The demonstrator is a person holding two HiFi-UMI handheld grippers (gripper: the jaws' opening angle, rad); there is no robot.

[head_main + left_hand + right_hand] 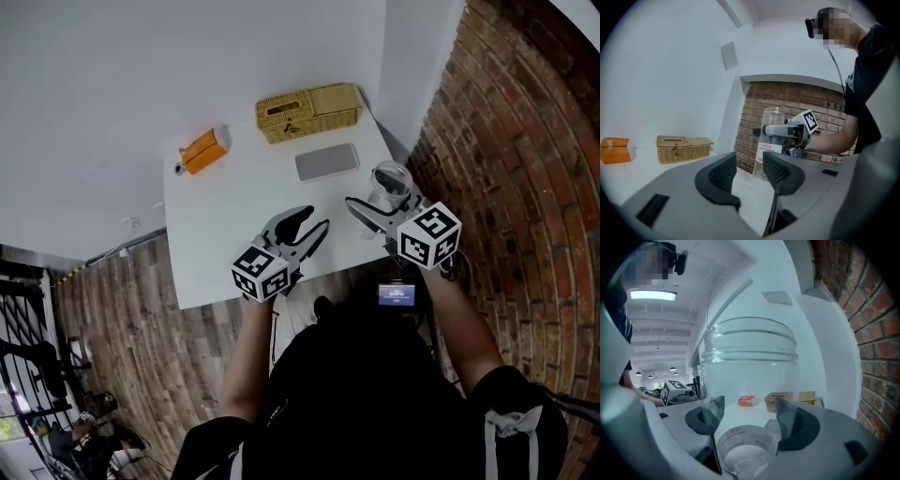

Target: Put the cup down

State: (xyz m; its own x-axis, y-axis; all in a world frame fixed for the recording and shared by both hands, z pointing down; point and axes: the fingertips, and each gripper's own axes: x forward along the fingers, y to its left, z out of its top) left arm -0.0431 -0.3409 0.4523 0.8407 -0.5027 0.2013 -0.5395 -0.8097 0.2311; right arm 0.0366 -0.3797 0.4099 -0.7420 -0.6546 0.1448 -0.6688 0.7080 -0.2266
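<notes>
Cup point(750, 357): clear, glossy, smooth. Basket point(309, 111): woven wicker, rough. Table point(216, 220): white, smooth, matt. Wall point(516, 131): rough red brick. Floor point(122, 319): wood planks.

Your cup point(750, 357) is clear, its label point(769, 148) white with dark print. Table point(211, 267) is white. On it: tan woven basket point(309, 111) at 12 o'clock, orange box point(202, 151) at 10, grey slab point(327, 161) at 1. Brick wall point(506, 141) at 3 o'clock is red-brown, floor point(122, 319) grey-brown planks. Your left gripper point(749, 169) and right gripper point(750, 414) are grey, pads point(723, 172) black, cubes point(260, 272) black-and-white squares.
</notes>
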